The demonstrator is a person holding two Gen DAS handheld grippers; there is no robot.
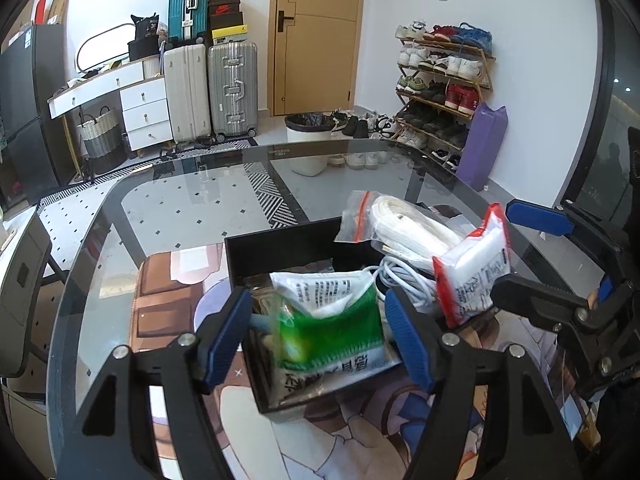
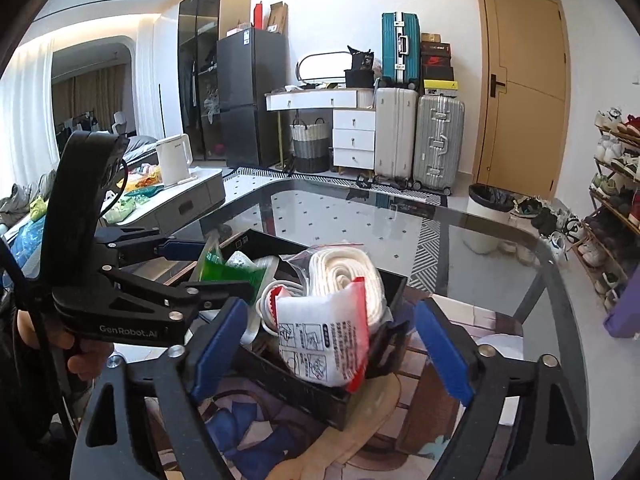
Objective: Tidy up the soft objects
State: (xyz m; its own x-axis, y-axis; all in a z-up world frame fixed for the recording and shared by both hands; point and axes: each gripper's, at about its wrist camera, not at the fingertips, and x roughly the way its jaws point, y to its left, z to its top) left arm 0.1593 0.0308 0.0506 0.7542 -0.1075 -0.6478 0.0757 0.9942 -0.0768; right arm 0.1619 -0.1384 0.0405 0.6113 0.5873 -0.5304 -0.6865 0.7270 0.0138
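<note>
A black box [image 1: 280, 236] [image 2: 308, 396] stands on a printed mat on the glass table. A green and white packet [image 1: 332, 320] [image 2: 232, 268] leans inside it, between the blue pads of my left gripper [image 1: 320, 336] [image 2: 229, 266], which do not touch it. A red-edged white packet [image 1: 476, 276] [image 2: 324, 344] stands upright at the box's other end, between the spread fingers of my right gripper [image 2: 330, 350] [image 1: 503, 249], also untouched. A white rolled band [image 1: 404, 224] [image 2: 344, 276], a white cable [image 1: 400, 280] and a zip bag [image 1: 356, 216] fill the rest of the box.
The glass table [image 1: 192, 208] carries a brown pad [image 1: 168, 296] left of the box. A chair [image 1: 20, 292] stands at the table's left edge. A hand [image 2: 88, 360] holds the left gripper. Beyond are a bin [image 1: 308, 140], suitcases and a shoe rack [image 1: 444, 84].
</note>
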